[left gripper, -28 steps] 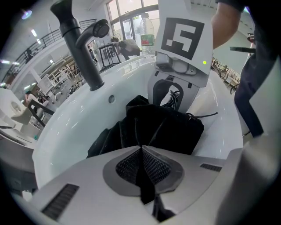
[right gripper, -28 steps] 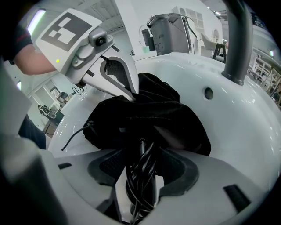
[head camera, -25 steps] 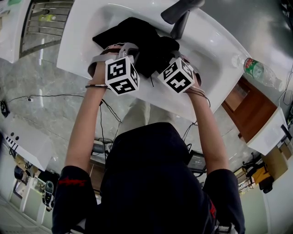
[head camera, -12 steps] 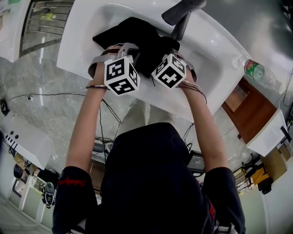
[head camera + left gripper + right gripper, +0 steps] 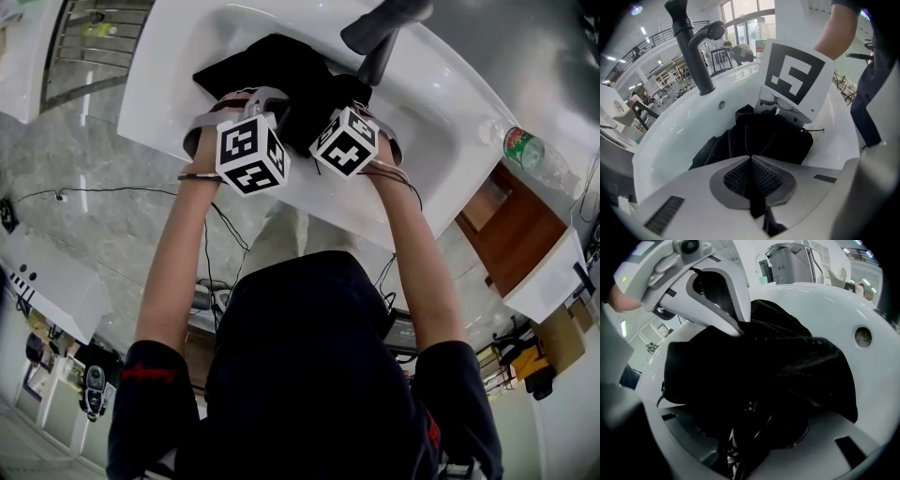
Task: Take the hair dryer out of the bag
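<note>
A black fabric bag (image 5: 272, 66) lies crumpled in the white sink (image 5: 427, 89). My left gripper (image 5: 752, 159) is shut on a fold of the bag's (image 5: 773, 138) fabric at its near edge, with cloth pinched between the pads. My right gripper (image 5: 750, 427) points steeply down into the bag's mouth with its jaws wide apart. Between them is dark fabric and a black hard shape with a small screw (image 5: 749, 406), probably the hair dryer; the rest is hidden. In the head view both marker cubes sit side by side over the bag, left gripper (image 5: 267, 101) and right gripper (image 5: 352, 105).
A black faucet (image 5: 375, 37) rises at the sink's far rim, just beyond the bag. A clear bottle with a green label (image 5: 536, 155) lies on the counter at the right, above a brown wooden cabinet (image 5: 520, 230). Cables trail over the grey floor below.
My right gripper has shifted left toward the left gripper and sunk a little deeper into the bag. The left gripper keeps its hold in place.
</note>
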Tool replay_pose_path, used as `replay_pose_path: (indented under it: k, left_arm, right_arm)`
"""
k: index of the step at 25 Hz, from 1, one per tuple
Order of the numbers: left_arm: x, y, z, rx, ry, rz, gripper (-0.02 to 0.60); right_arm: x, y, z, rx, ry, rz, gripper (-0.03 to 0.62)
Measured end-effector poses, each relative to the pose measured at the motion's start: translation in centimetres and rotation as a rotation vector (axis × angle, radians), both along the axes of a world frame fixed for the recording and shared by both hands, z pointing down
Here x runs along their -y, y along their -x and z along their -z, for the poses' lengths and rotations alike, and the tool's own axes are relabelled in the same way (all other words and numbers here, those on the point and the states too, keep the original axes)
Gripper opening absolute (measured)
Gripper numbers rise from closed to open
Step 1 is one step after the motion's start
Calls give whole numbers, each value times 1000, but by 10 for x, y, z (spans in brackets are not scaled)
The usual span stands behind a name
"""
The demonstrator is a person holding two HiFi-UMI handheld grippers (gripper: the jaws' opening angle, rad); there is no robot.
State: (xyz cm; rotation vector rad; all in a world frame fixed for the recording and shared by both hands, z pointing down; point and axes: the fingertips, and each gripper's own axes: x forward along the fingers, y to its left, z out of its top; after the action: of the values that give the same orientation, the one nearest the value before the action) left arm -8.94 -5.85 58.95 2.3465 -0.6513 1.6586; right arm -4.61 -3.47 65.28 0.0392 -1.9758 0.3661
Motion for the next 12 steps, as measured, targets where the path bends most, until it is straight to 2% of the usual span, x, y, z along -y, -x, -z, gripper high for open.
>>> replay_pose_path:
  k: [12]
  left_arm:
    - [0,7,3,-15,-11,4,18]
  right_arm:
    - [-1,3,10,30,-32,17,219]
